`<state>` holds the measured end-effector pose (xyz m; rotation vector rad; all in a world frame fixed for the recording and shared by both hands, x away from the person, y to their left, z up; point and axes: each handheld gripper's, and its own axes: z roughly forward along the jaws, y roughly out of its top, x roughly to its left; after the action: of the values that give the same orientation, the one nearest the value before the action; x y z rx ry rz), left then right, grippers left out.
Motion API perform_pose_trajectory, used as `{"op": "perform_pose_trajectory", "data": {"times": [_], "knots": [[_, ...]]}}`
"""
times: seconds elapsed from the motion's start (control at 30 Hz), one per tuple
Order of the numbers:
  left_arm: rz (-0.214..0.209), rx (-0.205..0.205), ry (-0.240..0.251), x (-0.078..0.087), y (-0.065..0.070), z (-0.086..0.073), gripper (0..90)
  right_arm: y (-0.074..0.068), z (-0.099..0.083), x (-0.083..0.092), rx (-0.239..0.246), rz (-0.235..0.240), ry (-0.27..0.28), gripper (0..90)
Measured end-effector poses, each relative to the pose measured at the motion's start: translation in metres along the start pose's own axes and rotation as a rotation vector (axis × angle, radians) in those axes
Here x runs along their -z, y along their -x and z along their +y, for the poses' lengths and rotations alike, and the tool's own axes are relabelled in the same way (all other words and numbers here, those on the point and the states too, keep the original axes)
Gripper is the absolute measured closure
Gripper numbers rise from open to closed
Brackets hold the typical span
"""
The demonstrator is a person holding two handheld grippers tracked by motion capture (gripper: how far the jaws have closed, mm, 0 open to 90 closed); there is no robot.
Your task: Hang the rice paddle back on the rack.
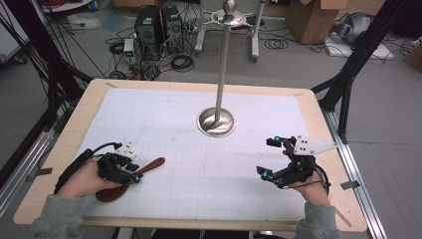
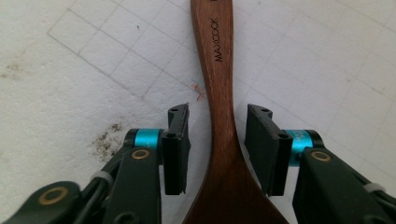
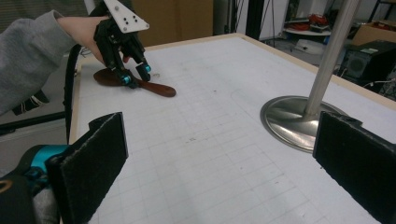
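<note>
A dark brown wooden spoon (image 1: 149, 167) lies flat on the white gridded mat, bowl toward the person and handle pointing up and right. My left gripper (image 1: 134, 174) is lowered over it. In the left gripper view its jaws straddle the spoon's neck (image 2: 219, 70), with a narrow gap on each side and no pad touching the wood. My right gripper (image 1: 266, 157) hovers at the right side of the mat, wide open with nothing between its pads (image 3: 93, 158). From there the left gripper (image 3: 135, 74) and the spoon (image 3: 159, 88) show at the far left.
A metal stand with a round polished base (image 1: 216, 122) and a tall pole rises from the middle back of the mat (image 1: 199, 189). The wooden table's edge (image 1: 64, 134) frames the mat. Computers, cables and boxes sit on the floor beyond.
</note>
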<state>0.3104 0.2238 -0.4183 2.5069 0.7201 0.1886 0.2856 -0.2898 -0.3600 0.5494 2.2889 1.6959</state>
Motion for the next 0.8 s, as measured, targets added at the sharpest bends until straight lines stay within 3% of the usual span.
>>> {"op": "perform_pose_trajectory", "data": {"times": [0.23,0.63,0.8], "knots": [[-0.002,0.012,-0.017,0.0001,0.0006,0.0028,73.1,0.0002,0.0001,-0.0002,0.000,-0.004,0.002,1.9],[-0.003,0.018,-0.007,0.0007,-0.0004,0.0017,76.2,0.0000,0.0001,-0.0006,-0.003,0.002,0.000,1.9],[0.004,0.043,0.010,0.0024,-0.0030,0.0003,76.4,-0.0001,0.0002,0.0004,-0.004,0.004,0.004,1.9]]}}
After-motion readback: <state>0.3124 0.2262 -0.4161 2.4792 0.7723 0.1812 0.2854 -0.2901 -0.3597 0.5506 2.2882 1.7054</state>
